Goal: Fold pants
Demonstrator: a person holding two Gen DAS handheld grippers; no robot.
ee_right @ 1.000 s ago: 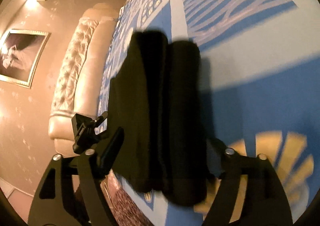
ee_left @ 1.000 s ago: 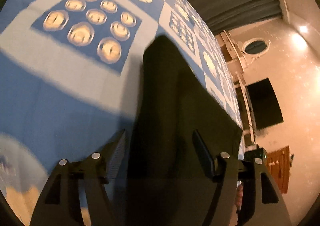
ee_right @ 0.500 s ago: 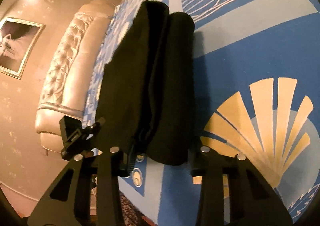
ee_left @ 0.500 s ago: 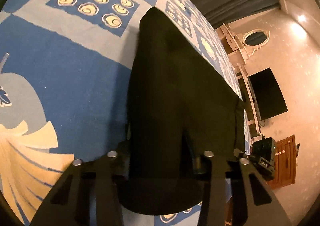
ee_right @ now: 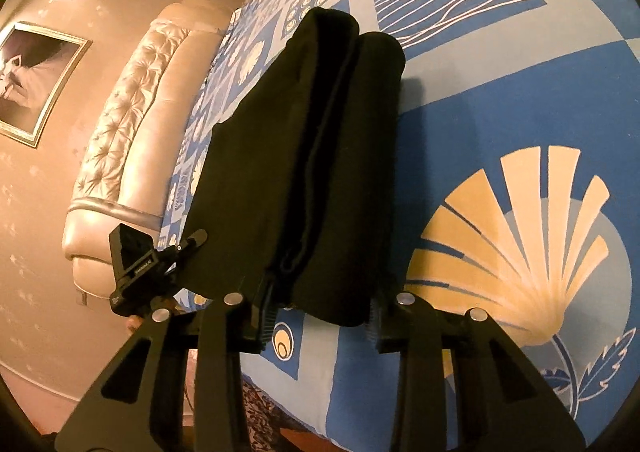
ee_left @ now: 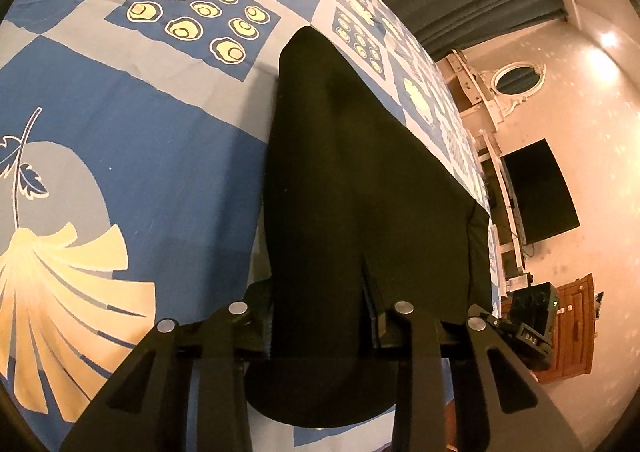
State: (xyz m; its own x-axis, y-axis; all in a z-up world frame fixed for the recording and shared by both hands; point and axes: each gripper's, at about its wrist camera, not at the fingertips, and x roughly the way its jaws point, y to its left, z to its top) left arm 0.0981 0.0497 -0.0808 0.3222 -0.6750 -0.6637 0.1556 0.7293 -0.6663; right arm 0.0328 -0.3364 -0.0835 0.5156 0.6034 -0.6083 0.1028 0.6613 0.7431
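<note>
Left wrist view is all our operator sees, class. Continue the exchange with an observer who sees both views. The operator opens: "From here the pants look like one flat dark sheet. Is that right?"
Observer: No. In the right wrist view the pants show two thick folded halves side by side, with a line running between them.
Operator: Where is the other gripper?
Observer: The right gripper sits at the near end of the pants, one finger on each side of the cloth.
Operator: What lies past the bed on that side?
Observer: A pale tufted headboard runs along the edge of the blue bedspread.
</note>
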